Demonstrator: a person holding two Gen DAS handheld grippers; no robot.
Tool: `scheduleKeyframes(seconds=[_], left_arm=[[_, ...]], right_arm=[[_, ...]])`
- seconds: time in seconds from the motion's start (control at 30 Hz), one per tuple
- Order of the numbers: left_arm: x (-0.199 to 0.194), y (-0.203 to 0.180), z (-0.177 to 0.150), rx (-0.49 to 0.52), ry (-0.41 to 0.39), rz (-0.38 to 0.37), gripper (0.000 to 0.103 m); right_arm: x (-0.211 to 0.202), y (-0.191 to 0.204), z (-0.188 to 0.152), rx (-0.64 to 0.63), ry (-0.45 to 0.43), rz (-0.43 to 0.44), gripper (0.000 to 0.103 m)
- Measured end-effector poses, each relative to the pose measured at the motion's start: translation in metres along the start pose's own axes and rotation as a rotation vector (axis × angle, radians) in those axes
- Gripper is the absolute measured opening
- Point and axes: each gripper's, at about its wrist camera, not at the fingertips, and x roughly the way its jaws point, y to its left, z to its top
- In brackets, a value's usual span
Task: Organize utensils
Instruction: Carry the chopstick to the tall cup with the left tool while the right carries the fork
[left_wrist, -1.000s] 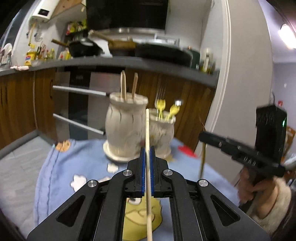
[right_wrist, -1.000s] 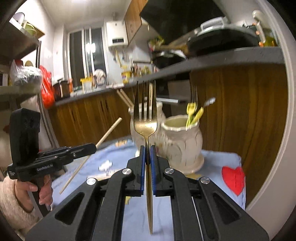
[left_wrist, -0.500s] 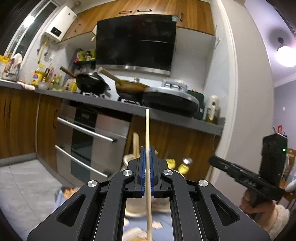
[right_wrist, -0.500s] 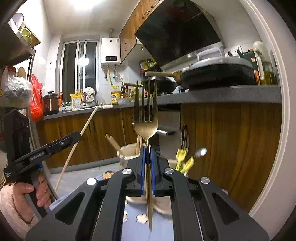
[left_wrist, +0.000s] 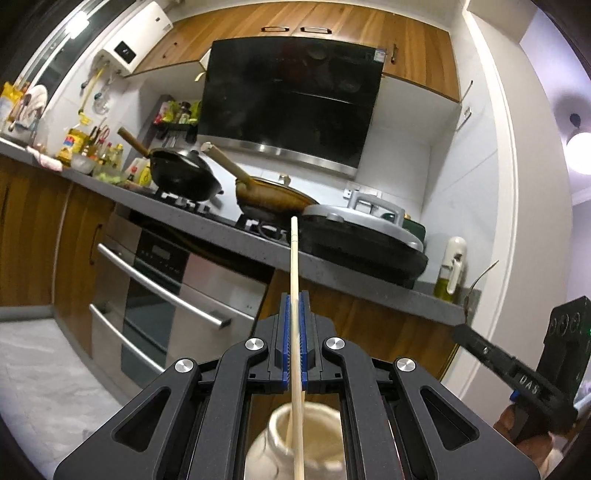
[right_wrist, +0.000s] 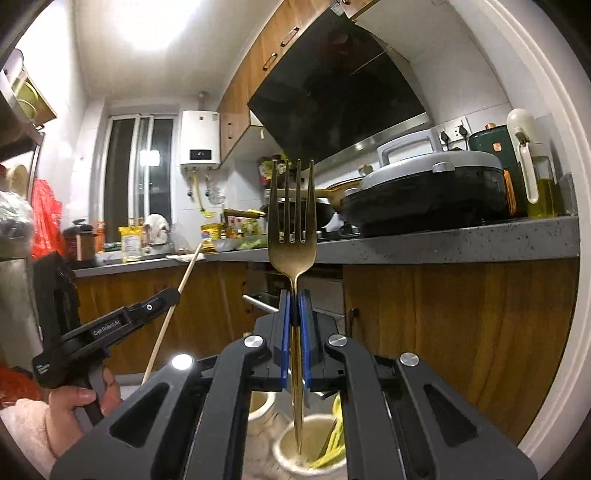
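Note:
My left gripper (left_wrist: 294, 306) is shut on a wooden chopstick (left_wrist: 294, 266) held upright. The chopstick's lower end reaches into the mouth of a cream ceramic jar (left_wrist: 295, 448) right below the gripper. My right gripper (right_wrist: 294, 306) is shut on a gold fork (right_wrist: 293, 236), tines up. The fork's handle tip hangs over the mouth of a second cream jar (right_wrist: 291, 458) that holds yellow-handled utensils (right_wrist: 334, 443). The first jar (right_wrist: 260, 404) shows behind it. The left gripper (right_wrist: 162, 299) with its chopstick (right_wrist: 184, 280) shows at the left of the right wrist view.
A kitchen counter (left_wrist: 221, 236) with a black wok (left_wrist: 181, 177), a brown pan (left_wrist: 273, 197) and a lidded grey pan (left_wrist: 362, 229) runs behind. An oven front (left_wrist: 162, 291) sits under it. The right gripper (left_wrist: 517, 376) shows at the right of the left wrist view.
Both grippers have risen and tilted up, so the jars slid from the middle of each view to the bottom edge. The chopstick and the fork now hang over the jar mouths.

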Motion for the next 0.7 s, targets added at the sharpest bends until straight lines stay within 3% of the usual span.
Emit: scheduleKeyframes(seconds=[0.17,0.4,0.7], left_arm=[[0.026,0.002,0.005,-0.038,-0.032,-0.030,0.005],[0.058,0.005,-0.012,-0.034,0.003,-0.039,0.005],[0.044,0.019,-0.030,-0.061,0.053,-0.094,0.005]], right_arm=[[0.018,-0.008,-0.008,0.014,0.020,-0.027,0.005],[0.025,-0.016,-0.027,0.032,0.056,-0.034,0.005],[0.025,-0.015,-0.044,0.026,0.115,-0.010,0.005]])
